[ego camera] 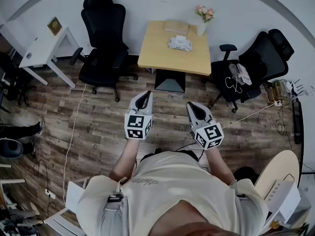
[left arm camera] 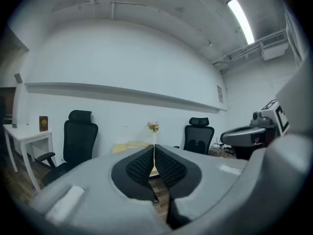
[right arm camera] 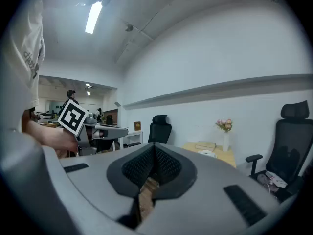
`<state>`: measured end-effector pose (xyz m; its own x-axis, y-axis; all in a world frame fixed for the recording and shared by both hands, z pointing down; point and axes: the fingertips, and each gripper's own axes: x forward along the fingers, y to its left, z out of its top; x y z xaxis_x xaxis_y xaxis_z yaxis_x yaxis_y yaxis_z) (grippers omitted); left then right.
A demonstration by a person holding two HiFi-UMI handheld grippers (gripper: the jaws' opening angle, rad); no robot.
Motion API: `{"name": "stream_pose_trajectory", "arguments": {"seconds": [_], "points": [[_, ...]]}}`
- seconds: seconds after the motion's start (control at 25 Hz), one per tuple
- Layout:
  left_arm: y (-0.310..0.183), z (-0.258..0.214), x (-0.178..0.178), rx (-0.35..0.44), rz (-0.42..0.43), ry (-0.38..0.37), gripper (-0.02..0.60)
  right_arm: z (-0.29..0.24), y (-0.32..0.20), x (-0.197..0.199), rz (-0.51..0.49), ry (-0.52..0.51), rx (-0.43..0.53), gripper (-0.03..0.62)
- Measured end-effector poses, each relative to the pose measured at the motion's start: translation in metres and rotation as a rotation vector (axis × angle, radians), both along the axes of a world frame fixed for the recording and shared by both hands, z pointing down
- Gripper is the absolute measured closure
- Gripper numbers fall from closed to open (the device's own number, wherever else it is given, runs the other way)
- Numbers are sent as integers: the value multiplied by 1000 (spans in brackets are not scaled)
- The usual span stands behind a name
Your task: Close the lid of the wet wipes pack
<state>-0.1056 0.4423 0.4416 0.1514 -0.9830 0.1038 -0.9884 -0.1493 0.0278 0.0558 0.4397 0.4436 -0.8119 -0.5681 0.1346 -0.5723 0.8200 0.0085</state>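
Observation:
The wet wipes pack [ego camera: 179, 44] lies on the light wooden table [ego camera: 157, 58] far ahead of me, small and white; its lid is too small to judge. In the right gripper view the wet wipes pack [right arm camera: 207, 153] is a pale lump on that table. My left gripper [ego camera: 144, 98] and right gripper [ego camera: 191, 107] are held side by side at waist height over the floor, well short of the table. The left gripper [left arm camera: 154, 150] has its jaws pressed together with nothing in them. The right gripper [right arm camera: 154, 150] is likewise shut and holds nothing.
A flat cardboard box [ego camera: 176, 26] and a vase of flowers [ego camera: 203, 17] stand at the table's back. A black office chair [ego camera: 103, 38] is left of it, another black chair [ego camera: 253, 63] with items on its seat at the right. A white desk [ego camera: 44, 48] and floor cables [ego camera: 74, 132] lie left.

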Motion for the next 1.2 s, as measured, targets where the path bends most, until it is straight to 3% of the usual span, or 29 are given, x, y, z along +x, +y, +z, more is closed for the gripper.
{"name": "stream_pose_trajectory", "arguments": {"seconds": [0.24, 0.68, 0.92, 1.2], "points": [[2, 9, -9, -9, 27, 4, 565, 2, 0, -11, 25, 6, 4, 592], [-5, 42, 9, -77, 104, 31, 565, 30, 2, 0, 78, 45, -50, 592], [-30, 61, 0, -120, 76, 44, 565, 53, -24, 0, 64, 56, -110, 592], [-82, 55, -16, -145, 43, 3, 565, 65, -91, -6, 54, 38, -142, 592]]}}
